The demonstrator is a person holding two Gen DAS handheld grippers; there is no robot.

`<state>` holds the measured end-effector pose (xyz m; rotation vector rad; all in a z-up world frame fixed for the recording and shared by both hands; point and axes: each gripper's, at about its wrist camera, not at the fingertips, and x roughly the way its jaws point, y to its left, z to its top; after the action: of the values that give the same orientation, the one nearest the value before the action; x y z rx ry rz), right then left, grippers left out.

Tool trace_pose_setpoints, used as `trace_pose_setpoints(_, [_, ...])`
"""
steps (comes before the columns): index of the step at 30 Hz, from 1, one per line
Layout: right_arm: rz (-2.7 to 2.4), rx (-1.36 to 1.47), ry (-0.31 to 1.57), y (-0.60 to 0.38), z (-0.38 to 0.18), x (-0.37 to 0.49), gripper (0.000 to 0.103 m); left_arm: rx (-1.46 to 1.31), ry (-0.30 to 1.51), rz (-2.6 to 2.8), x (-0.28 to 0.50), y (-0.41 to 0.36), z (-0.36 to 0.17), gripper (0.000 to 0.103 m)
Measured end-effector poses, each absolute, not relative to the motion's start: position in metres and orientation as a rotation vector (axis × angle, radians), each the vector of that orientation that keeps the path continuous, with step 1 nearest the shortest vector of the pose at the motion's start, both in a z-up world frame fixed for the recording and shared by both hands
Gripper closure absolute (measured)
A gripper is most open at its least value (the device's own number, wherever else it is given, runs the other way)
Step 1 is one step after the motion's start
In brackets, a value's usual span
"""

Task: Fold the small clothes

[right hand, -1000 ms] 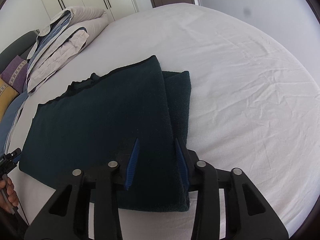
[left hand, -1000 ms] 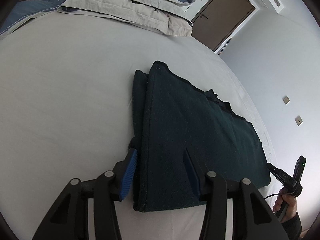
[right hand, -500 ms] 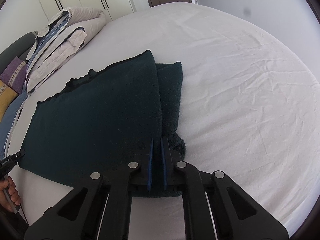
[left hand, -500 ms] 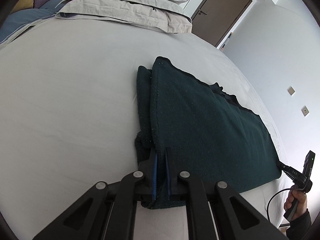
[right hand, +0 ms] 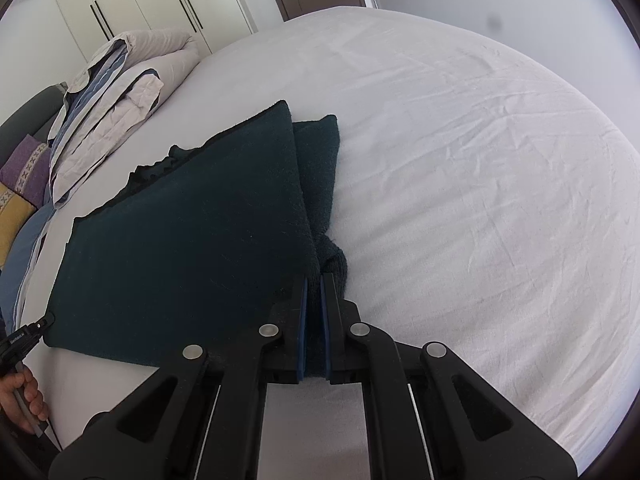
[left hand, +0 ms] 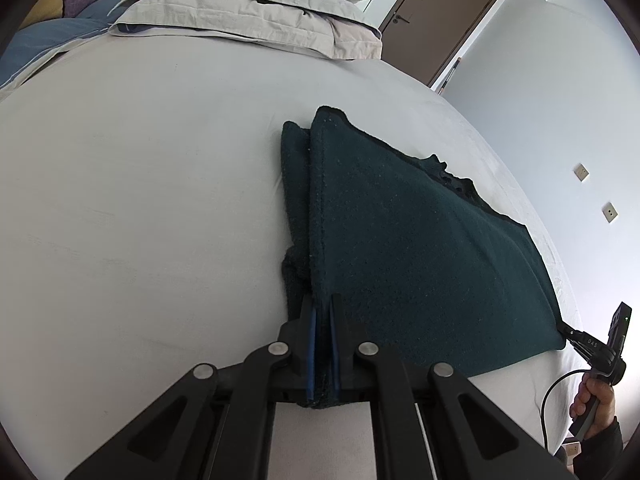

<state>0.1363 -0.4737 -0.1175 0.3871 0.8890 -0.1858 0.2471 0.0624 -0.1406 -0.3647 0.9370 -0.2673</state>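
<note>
Dark green folded garment (left hand: 420, 256) lies on the white bed (left hand: 140, 220), toward its near edge, long side running across. Left tool (left hand: 322, 320) is clenched on the garment's near left corner, blue pads pinching the fabric layers. Right tool (right hand: 314, 292) is clenched on the near right corner the same way. In the left wrist view the right tool (left hand: 576, 338) shows small at the far corner, with white lettering on it too small to read; the person's hand (left hand: 596, 400) is cut off at the frame edge. Folded duvet (left hand: 248, 20) sits at the far edge of the bed. The garment's back edge is bunched, so its shape there is hard to make out. Brown door (left hand: 440, 16) stands behind.
</note>
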Motion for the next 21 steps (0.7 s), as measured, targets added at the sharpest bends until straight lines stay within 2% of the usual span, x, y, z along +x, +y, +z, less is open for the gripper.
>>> trace_pose_setpoints(21, [-0.184,0.386,0.891,-0.476,-0.137,0.144,0.099,-0.354,0.93,-0.283,0.241,0.063,-0.148,0.096])
